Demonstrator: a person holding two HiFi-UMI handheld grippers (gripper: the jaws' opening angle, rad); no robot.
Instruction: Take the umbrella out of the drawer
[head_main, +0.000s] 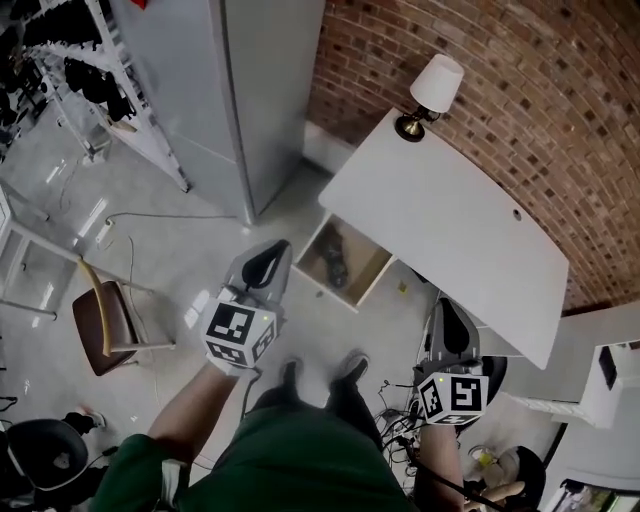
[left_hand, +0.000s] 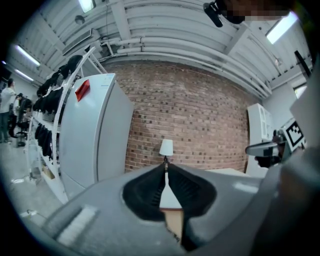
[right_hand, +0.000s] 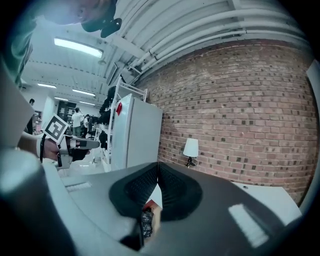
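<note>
Under the white desk (head_main: 455, 215) a wooden drawer (head_main: 372, 280) stands pulled open. A dark folded umbrella (head_main: 335, 260) lies inside it. My left gripper (head_main: 283, 244) hangs just left of the drawer, its jaws shut and empty, tips meeting (left_hand: 166, 165). My right gripper (head_main: 441, 304) is to the right of the drawer, by the desk's front edge, also shut with nothing held (right_hand: 158, 164). In the right gripper view the umbrella (right_hand: 146, 223) shows as a dark shape below the jaws. Both grippers are apart from the umbrella.
A table lamp (head_main: 436, 88) stands at the desk's far corner against the brick wall (head_main: 520, 90). A tall grey cabinet (head_main: 250, 90) rises to the left of the desk. A brown chair (head_main: 103, 327) is at the left; cables (head_main: 400, 420) lie by my feet.
</note>
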